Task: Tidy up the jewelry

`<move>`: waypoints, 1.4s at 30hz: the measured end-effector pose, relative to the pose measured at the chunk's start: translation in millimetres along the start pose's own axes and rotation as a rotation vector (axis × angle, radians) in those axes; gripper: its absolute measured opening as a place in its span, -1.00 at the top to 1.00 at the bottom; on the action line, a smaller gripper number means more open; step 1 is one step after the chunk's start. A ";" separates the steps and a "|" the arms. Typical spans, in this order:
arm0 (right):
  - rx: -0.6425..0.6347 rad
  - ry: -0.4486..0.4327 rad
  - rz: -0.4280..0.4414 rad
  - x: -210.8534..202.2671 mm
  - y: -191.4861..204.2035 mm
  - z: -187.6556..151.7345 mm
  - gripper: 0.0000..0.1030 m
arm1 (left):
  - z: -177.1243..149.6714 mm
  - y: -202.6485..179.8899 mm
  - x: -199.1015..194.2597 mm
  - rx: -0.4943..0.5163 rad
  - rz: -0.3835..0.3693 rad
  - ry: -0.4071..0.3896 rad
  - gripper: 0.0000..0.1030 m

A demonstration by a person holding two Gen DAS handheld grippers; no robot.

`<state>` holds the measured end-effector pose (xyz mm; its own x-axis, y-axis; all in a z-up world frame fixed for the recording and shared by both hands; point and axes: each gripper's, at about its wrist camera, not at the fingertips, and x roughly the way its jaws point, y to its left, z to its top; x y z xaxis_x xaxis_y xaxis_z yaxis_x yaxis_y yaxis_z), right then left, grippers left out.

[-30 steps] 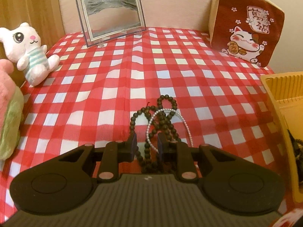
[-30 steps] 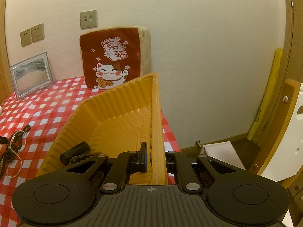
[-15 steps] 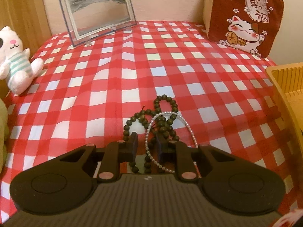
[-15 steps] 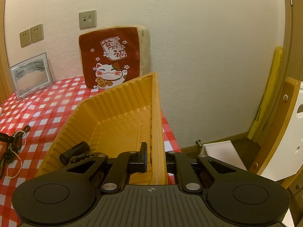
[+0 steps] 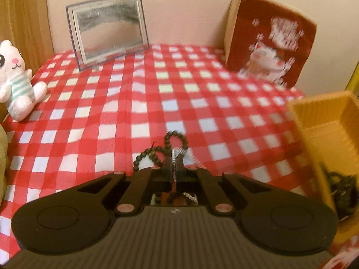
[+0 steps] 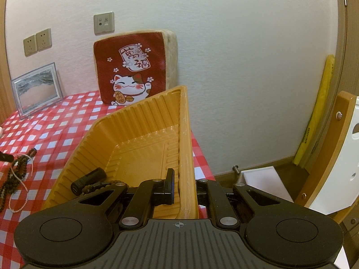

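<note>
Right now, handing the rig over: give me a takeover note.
Left gripper: shut on the pearl strand, pinched between the pads; dark bead necklace lies tangled around it on the checked cloth.
Right gripper: shut on the yellow tray wall, holding it tilted.
Done: a dark bead piece and a black cylinder are already in the tray.
Left: carry the pearl strand to the tray, probably shaking it free of the dark beads, then fetch those.

A desk with red-white checked cloth fills the frame; on it stand a picture frame upper left; a white plush cat at left edge; a red cat cushion upper right; a yellow tray at right; dark beads at centre.
</note>
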<state>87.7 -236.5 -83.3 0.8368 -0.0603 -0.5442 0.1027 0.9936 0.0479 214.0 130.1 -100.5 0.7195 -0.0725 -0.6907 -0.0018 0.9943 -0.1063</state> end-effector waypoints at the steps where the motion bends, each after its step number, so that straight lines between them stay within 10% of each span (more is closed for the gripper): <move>1: 0.001 0.000 0.000 0.0 0.2 -0.2 0.82 | 2.6 0.3 -8.1 -0.013 -0.013 -0.012 0.97; 29: 0.005 -0.015 0.014 -3.6 2.5 0.2 0.82 | 93.7 -85.1 -160.8 0.053 -0.320 -0.303 0.97; 42: 0.007 -0.027 0.023 -9.7 2.8 1.2 0.82 | 98.0 -164.9 -146.4 0.108 -0.536 -0.240 0.97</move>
<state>80.6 -233.2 -76.9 0.8533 -0.0400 -0.5199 0.0867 0.9941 0.0657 177.0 -15.6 88.3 0.7373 -0.5596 -0.3786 0.4667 0.8270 -0.3135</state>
